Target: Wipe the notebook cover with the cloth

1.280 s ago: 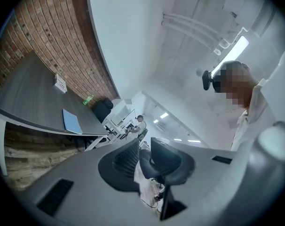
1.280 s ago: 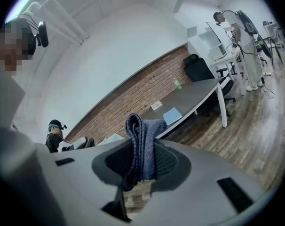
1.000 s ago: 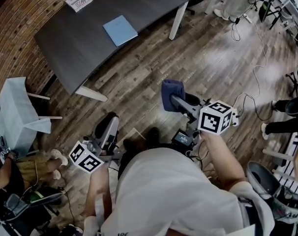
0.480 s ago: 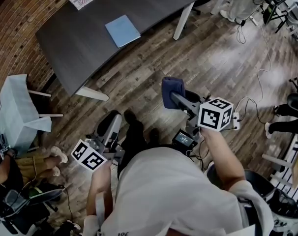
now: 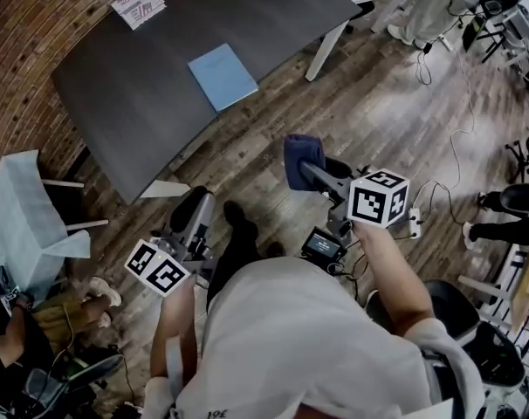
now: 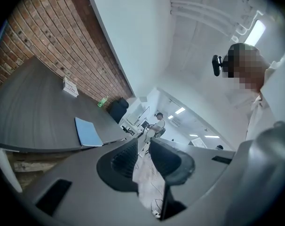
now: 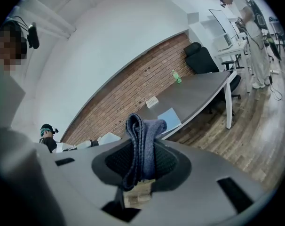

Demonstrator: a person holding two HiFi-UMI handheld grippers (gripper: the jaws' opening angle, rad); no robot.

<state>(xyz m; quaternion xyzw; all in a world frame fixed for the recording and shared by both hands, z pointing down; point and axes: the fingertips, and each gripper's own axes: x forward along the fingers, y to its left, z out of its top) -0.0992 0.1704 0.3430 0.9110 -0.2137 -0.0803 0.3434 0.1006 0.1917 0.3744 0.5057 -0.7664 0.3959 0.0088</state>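
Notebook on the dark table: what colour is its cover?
The notebook is plain light blue, clearest in the head view.

The right gripper (image 7: pixel 141 166), at lower centre, has its jaws clamped on a folded blue cloth (image 7: pixel 142 135); just above the cloth, a light-blue notebook (image 7: pixel 170 117) lies flat on the dark table (image 7: pixel 199 95); further up stands what may be a green bottle (image 7: pixel 177 77).

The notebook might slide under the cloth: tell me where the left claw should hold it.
The notebook lies flat and thin close to the near edge of the table, so a top grip finds nothing. Probably pinch its nearest corner, sliding the empty left claw in level from that side.
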